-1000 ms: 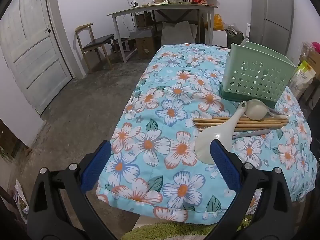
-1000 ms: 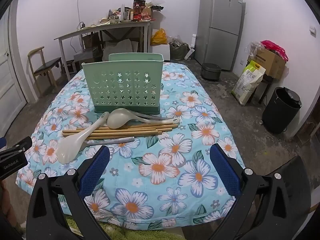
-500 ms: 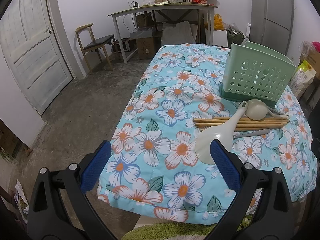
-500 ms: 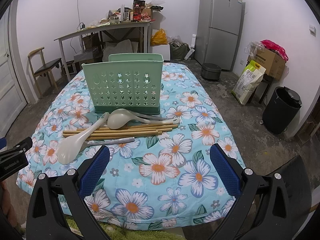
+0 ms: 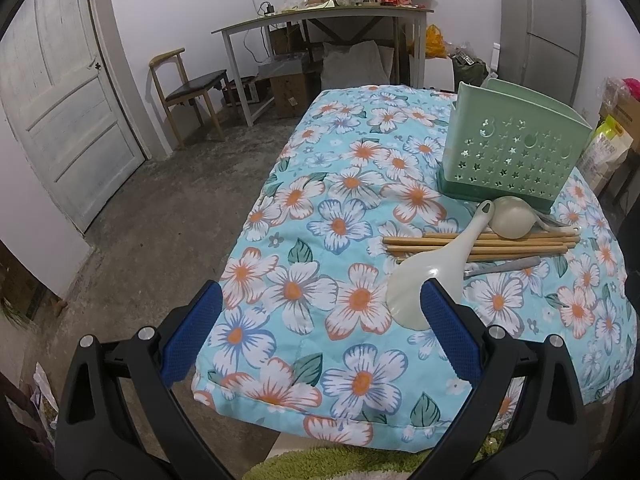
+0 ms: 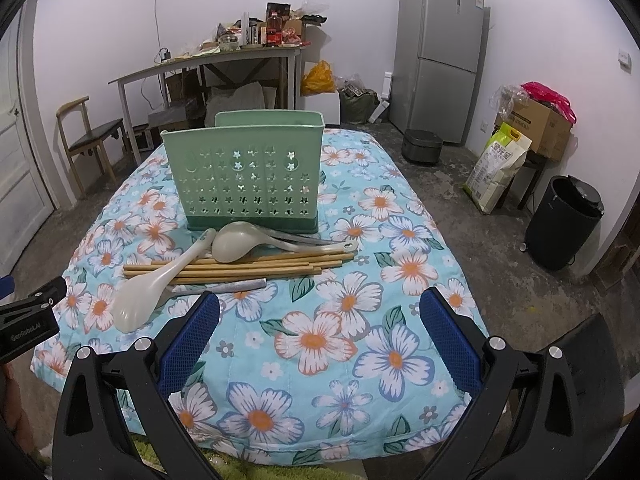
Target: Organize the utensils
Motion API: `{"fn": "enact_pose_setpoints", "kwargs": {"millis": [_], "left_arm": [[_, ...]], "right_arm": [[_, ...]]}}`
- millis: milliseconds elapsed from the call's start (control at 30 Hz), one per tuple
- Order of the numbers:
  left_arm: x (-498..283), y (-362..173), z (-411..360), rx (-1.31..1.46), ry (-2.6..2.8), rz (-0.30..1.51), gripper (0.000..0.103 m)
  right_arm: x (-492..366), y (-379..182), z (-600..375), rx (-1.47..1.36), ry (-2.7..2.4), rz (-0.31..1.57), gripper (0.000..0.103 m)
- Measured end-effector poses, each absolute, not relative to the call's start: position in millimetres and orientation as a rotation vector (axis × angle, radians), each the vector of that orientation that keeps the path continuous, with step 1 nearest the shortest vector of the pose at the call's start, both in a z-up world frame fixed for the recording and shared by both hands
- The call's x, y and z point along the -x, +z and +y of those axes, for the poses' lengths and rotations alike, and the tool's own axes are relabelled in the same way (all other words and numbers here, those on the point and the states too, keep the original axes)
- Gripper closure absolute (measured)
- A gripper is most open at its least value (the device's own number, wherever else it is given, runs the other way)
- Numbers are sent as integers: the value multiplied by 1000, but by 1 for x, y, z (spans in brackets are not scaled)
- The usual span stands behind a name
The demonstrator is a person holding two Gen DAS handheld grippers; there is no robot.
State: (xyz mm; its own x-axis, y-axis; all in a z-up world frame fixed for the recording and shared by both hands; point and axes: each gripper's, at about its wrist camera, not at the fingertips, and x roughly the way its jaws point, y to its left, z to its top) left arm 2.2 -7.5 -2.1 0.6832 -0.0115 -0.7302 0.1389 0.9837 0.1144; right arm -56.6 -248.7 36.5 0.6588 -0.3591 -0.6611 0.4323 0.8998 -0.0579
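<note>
A green perforated utensil holder (image 6: 244,172) stands upright on the floral table cover (image 6: 320,320); it also shows in the left wrist view (image 5: 512,156). In front of it lie a white rice paddle (image 6: 144,292), a beige ladle (image 6: 236,242), several wooden chopsticks (image 6: 240,266) and a grey metal handle (image 6: 236,286). The left wrist view shows the paddle (image 5: 432,268), ladle (image 5: 512,222) and chopsticks (image 5: 500,240). My left gripper (image 5: 318,334) is open and empty over the table's near left edge. My right gripper (image 6: 318,340) is open and empty over the near edge.
A door (image 5: 60,120), a chair (image 5: 188,92) and a cluttered desk (image 5: 320,24) are beyond the table on the left. A fridge (image 6: 440,52), a black bin (image 6: 568,220), a sack (image 6: 500,168) and boxes (image 6: 540,124) stand on the right.
Both views have shifted only slightly. The utensils and the holder have not moved, and both grippers stay open.
</note>
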Motion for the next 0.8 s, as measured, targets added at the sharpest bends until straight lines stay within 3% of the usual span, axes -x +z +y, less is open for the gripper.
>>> {"fn": "enact_pose_setpoints", "kwargs": {"millis": [800], "left_arm": [[2,3,8,-141,-51,807,7]], "right_arm": [[42,40,-250,-135,-408,703,5]]}}
